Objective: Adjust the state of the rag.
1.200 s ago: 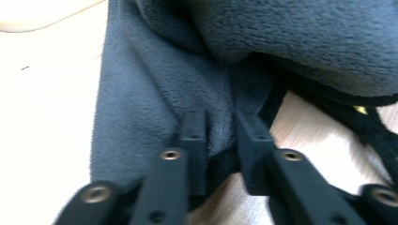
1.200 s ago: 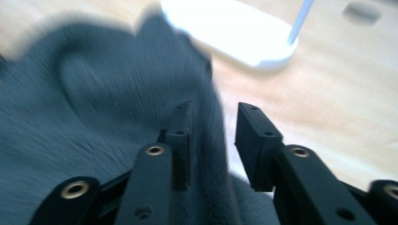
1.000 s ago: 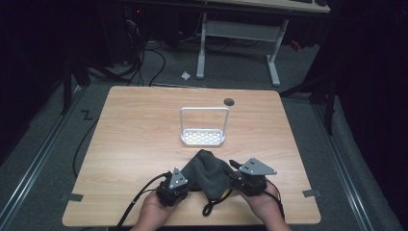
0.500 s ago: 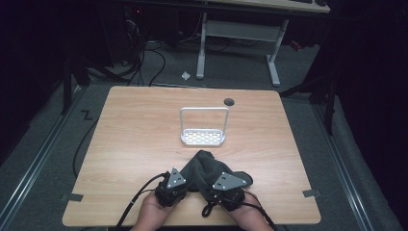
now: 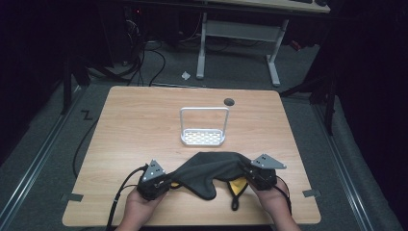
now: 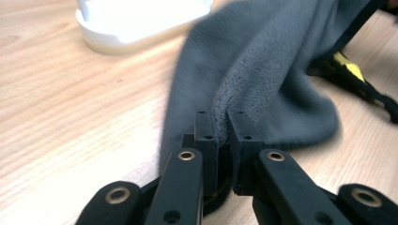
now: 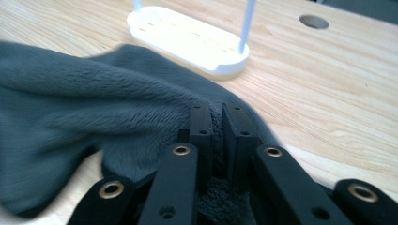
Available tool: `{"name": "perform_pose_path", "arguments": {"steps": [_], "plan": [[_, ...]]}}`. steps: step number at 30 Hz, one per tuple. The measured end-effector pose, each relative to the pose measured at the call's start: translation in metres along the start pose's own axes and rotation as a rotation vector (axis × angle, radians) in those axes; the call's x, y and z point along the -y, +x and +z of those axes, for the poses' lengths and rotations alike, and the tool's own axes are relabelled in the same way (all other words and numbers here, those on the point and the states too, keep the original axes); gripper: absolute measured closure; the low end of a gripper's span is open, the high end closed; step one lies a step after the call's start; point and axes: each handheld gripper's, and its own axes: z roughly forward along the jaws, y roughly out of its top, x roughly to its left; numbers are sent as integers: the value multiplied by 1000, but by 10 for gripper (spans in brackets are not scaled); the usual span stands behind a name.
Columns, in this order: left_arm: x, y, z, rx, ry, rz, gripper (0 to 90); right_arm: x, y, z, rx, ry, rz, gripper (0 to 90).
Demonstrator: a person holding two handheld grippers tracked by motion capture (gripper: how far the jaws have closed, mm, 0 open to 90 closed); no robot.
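A dark grey fleecy cloth (image 5: 207, 169) hangs stretched between both grippers over the near part of the wooden table (image 5: 144, 125). My left gripper (image 5: 168, 182) is shut on the cloth's left end (image 6: 263, 70), its jaws having closed a little tighter on the fabric. My right gripper (image 5: 246, 173) pinches the right end (image 7: 94, 122); its jaws snapped in, then eased open slightly, with cloth still pressed between the pads. In the gripper views, fabric fills the gap of the left gripper (image 6: 221, 131) and the right gripper (image 7: 219, 124). The cloth's middle sags to the tabletop.
A white slotted rack (image 5: 204, 137) with a tall wire loop stands just beyond the cloth, also in the gripper views (image 6: 141, 23) (image 7: 187, 40). A yellow and black strapped item (image 5: 235, 185) (image 6: 349, 70) lies under the cloth's right side. A cable hole (image 5: 229, 101) sits behind the rack.
The hands have drawn apart, the right one swinging out to the right. The bunched cloth is now pulled into a wide band, and the yellow item beneath it shows.
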Motion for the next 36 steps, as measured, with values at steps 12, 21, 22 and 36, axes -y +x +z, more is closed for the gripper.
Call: {"name": "perform_pose_path", "arguments": {"steps": [12, 21, 22, 36], "plan": [[6, 28, -11, -108, 31, -57, 804, 0, -1, 10, -18, 0, 31, 681], [1, 7, -20, -143, -23, -1, 567, 3, -9, 4, 7, -15, 61, 644], [1, 3, -19, -126, -18, 9, 564, 4, -9, 5, 8, -12, 67, 643], [13, -51, 25, 198, 241, 143, 505, 8, -13, 4, 28, -2, 75, 645]]}}
